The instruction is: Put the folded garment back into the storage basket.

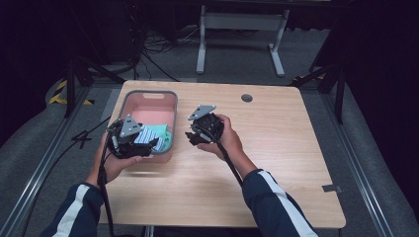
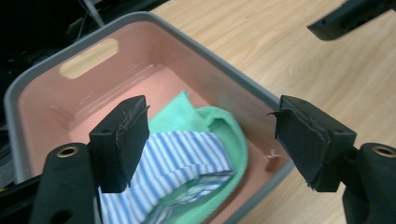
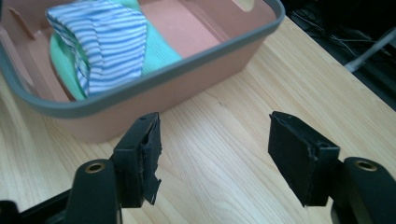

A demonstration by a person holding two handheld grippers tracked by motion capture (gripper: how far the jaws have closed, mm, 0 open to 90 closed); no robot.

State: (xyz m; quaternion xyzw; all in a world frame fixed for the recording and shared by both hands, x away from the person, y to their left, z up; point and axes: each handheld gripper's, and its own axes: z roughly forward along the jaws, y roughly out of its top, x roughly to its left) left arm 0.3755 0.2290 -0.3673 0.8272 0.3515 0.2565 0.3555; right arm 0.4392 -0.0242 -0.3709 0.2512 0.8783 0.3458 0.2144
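A pink bin with a grey rim (image 1: 148, 93) stands on the left part of the wooden table (image 1: 276, 148). Inside it lie a blue-and-white striped cloth (image 2: 187, 154) and a green cloth (image 2: 224, 126), the striped one on top. My left gripper (image 1: 144, 148) hovers over the bin's near end. In the left gripper view, the left gripper (image 2: 210, 112) is open above the cloths and touches neither. My right gripper (image 1: 191, 137) hangs just right of the bin. In the right gripper view, the right gripper (image 3: 215, 126) is open over bare wood, facing the bin's wall (image 3: 187, 79), the striped cloth (image 3: 112, 42) beyond it.
A round cable hole (image 1: 247, 98) sits near the table's far edge. Beyond the table stand a white desk frame (image 1: 242, 29) and dark tripod legs on grey carpet. Bare wood stretches right of my right hand.
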